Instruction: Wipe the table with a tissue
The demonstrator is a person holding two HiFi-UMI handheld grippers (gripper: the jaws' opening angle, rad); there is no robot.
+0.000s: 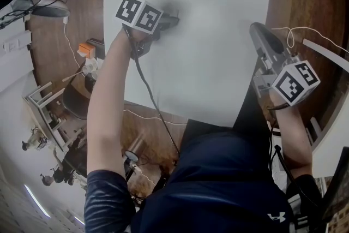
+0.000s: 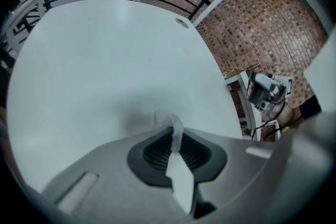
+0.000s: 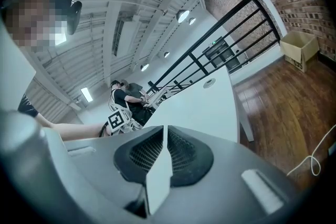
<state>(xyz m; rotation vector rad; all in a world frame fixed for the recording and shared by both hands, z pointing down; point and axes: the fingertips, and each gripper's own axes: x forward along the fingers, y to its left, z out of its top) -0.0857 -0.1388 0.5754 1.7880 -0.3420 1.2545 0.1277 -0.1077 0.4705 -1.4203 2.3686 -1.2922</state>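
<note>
Pinching the tissue [image 2: 175, 124] between closed jaws, the left gripper [image 1: 172, 21] meets the table [image 1: 218, 46]; the right gripper [image 3: 164, 131] is closed, empty.

Left gripper [image 1: 170, 21], tissue [image 2: 176, 127] in jaws, over table [image 1: 218, 68]; right gripper [image 1: 258, 33] at right edge.

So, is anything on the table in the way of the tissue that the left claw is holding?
Nothing visible does. The left claw is shut on the tissue, low over the table. The white top ahead of it is bare all the way to a small round cap near the far edge.
</note>
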